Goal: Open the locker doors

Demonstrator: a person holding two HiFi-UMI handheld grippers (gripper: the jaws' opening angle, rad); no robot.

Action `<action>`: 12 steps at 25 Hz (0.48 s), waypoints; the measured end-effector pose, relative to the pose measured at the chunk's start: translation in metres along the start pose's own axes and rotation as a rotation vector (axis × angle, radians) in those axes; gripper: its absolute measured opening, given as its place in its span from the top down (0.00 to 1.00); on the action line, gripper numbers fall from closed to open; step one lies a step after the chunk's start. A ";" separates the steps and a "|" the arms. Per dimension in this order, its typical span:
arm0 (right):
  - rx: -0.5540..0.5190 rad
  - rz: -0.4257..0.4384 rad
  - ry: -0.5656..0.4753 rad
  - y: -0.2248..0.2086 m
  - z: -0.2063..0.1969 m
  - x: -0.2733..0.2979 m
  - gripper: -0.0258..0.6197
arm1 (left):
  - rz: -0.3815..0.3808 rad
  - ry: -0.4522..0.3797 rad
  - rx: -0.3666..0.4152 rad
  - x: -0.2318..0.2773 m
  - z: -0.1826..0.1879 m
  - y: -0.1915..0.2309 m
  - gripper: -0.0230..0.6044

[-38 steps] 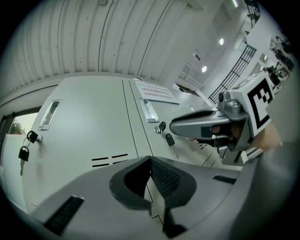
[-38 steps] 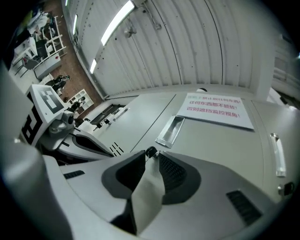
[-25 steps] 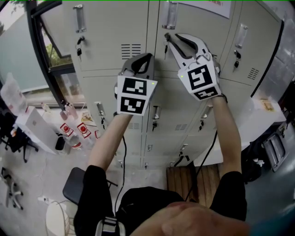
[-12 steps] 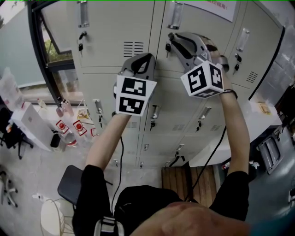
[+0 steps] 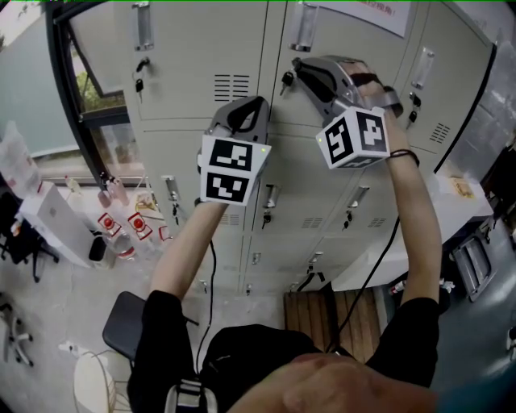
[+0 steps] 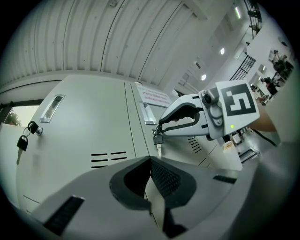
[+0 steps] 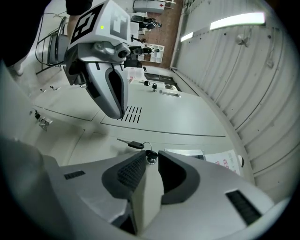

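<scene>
Right gripper (image 5: 295,68) is pinched tight on the key (image 7: 150,155) stuck in the locker door (image 5: 339,40), probably to turn the lock. Left gripper (image 6: 151,159), closed and empty, hovers just left of that door.

pale grey locker doors (image 5: 201,48) | left gripper (image 5: 251,102): grey, black inside the jaws, white block with black squares, tiny green light | right gripper (image 5: 298,68): same grey, same black-and-white squares | keys (image 7: 136,145): black top, silver rest | sleeves (image 5: 161,339): black | chair (image 5: 129,323): black | floor boards (image 5: 310,310): brown wood | sign (image 5: 363,10): white, red letters | window frame (image 5: 60,81): black
</scene>
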State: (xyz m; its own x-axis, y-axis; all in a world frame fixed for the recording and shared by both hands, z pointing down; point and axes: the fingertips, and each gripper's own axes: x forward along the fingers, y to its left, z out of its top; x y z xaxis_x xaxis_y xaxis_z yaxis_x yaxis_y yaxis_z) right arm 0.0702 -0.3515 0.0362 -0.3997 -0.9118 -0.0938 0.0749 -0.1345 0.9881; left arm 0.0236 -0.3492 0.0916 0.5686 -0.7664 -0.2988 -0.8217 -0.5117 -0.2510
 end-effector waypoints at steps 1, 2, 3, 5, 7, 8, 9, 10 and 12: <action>-0.016 0.001 0.003 0.001 -0.001 0.001 0.83 | -0.001 0.000 -0.001 0.000 0.000 0.000 0.95; -0.033 0.005 0.007 0.002 -0.001 0.002 0.83 | -0.003 0.000 -0.004 0.001 -0.001 0.000 0.95; -0.047 0.010 0.012 0.002 -0.002 0.003 0.83 | -0.004 0.001 -0.007 0.001 -0.002 0.000 0.95; -0.069 0.019 0.021 0.003 -0.002 0.003 0.83 | -0.006 0.003 -0.010 0.001 -0.003 0.000 0.95; -0.085 0.019 0.027 0.002 -0.002 0.002 0.83 | -0.006 0.004 -0.011 0.001 -0.003 -0.001 0.95; -0.089 0.017 0.029 0.002 -0.002 0.001 0.83 | -0.006 0.004 -0.011 0.001 -0.003 -0.001 0.95; -0.093 0.015 0.032 0.002 -0.002 0.001 0.83 | -0.007 0.005 -0.011 0.001 -0.003 -0.001 0.95; -0.096 0.012 0.035 0.002 -0.003 0.002 0.83 | -0.007 0.005 -0.011 0.001 -0.004 -0.001 0.95; -0.113 0.002 0.042 0.002 -0.003 0.002 0.83 | -0.009 0.006 -0.011 0.001 -0.004 -0.001 0.95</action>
State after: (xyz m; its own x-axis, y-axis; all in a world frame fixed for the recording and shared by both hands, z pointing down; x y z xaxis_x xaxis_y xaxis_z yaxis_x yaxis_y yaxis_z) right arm 0.0725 -0.3546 0.0373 -0.3606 -0.9274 -0.0991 0.1789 -0.1730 0.9685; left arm 0.0253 -0.3508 0.0951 0.5754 -0.7644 -0.2909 -0.8171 -0.5224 -0.2437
